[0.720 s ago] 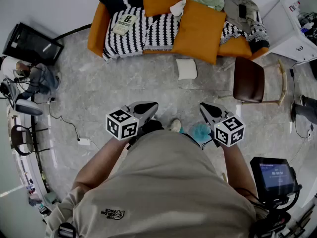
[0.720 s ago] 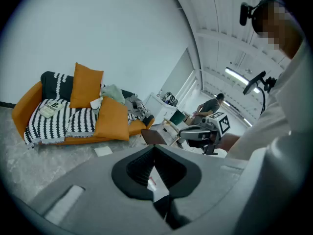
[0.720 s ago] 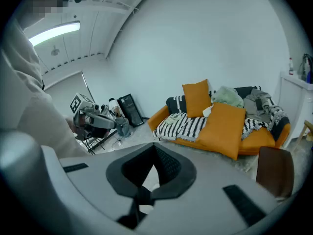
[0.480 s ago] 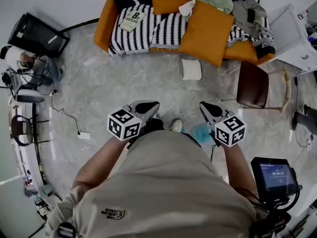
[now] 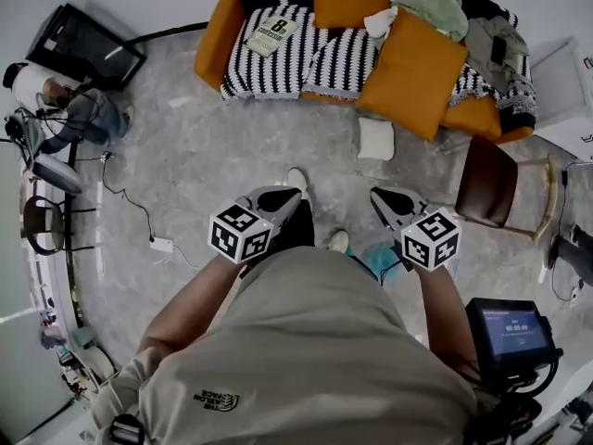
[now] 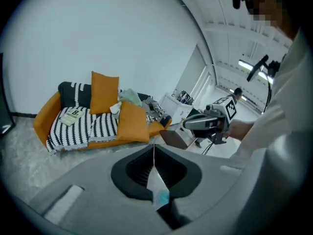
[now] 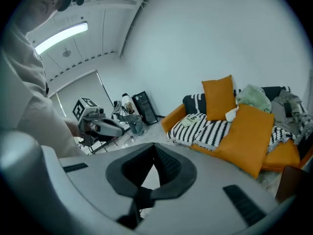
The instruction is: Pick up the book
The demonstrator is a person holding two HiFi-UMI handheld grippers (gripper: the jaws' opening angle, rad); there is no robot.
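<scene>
- My left tool point(image 6: 154, 149) has its jaws pressed together at the tips. Only a sliver of floor shows through the gap behind them, and nothing is pinched.
- My right tool point(image 7: 154, 150) is the same, with its tips meeting and nothing between them.
- I hold both tools close in front of my waist, level with each other and a little apart, noses pointing ahead. I judge this a carrying posture: there is nothing within reach to grip, so the jaws have no reason to be spread.
- Below and ahead of them is bare grey floor point(image 5: 204, 156), and my feet are just under the tool tips.
- The book point(image 5: 271, 35) lies flat, cover up, on the striped blanket point(image 5: 320, 49) at the left end of the orange sofa point(image 5: 213, 35). It is well apart from both tools and held by neither.
- It lies on the open seat beside the orange cushions point(image 5: 412, 63), not under them, so its top and edges look free for a grasp.
- A brown chair point(image 5: 486, 174) stands to the right, off the straight line between me and the book.
- A soft seat may give under a downward push, so I judge a grip on the book's edge would suit better than pressing on it. The jaws would also have to part to take it.
</scene>
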